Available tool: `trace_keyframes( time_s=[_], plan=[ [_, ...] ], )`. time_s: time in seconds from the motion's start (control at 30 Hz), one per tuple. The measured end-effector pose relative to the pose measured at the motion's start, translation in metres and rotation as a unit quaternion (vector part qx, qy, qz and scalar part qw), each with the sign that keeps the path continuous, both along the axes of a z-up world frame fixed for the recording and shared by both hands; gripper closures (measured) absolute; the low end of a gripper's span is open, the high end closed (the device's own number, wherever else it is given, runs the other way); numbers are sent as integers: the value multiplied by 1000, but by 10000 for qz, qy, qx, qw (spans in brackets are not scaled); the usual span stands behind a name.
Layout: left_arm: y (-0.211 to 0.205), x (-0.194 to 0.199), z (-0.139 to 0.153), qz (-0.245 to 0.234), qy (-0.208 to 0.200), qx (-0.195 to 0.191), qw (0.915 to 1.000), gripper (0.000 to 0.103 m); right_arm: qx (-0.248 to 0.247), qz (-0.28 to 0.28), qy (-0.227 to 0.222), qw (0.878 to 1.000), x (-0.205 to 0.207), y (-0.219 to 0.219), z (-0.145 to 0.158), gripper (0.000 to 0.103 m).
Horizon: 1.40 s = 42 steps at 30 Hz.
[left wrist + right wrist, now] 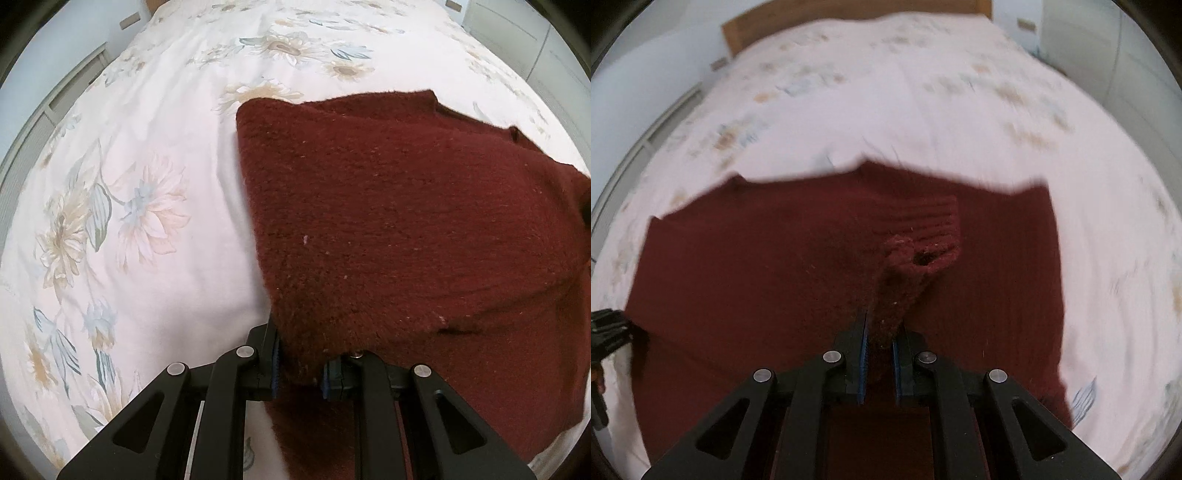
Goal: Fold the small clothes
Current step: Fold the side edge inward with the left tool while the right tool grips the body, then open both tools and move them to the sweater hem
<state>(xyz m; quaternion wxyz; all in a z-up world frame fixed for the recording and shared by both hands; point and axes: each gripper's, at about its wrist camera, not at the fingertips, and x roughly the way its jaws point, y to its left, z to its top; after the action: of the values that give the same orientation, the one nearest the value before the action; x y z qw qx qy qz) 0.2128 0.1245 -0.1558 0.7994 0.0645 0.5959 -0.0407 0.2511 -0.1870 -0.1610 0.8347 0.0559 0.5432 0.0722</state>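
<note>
A dark red knitted sweater (406, 221) fills the centre and right of both frames on the floral bedspread (147, 184), its near edge pinched by the left gripper (299, 365) while the right gripper (879, 354) clamps a ribbed cuff.

Bedspread (177, 110): white, printed with pale sunflowers and blue-green leaves, covering the whole bed and lying slightly rumpled. Wooden headboard (849, 14): standing at the bed's far end, showing in the right wrist view. Pale cabinet doors (517, 33): standing beside the bed at the far right. Light blue wall (44, 55): running along the left.
</note>
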Motion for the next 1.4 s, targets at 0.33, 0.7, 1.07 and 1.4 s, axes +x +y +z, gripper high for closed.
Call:
trace_keyframes(
  time_s=[0.33,0.7,1.07,1.4],
  plan=[
    [-8,0,-14,-18,24,229,9997,89,-17,52,179,9998,-15,-2,-10,93],
    [-6,-6,4,64,-34,277,9996,80,-382,-35,63,9992,-27,-24,7,27],
    [-46,-33,73,-273,-711,34,9971,1,-552,427,-447,9966,-36,-6,57,0],
    [-107,-4,38,-470,-991,-42,9940,1,-773,669,-380,9940,-26,43,20,0]
  ],
)
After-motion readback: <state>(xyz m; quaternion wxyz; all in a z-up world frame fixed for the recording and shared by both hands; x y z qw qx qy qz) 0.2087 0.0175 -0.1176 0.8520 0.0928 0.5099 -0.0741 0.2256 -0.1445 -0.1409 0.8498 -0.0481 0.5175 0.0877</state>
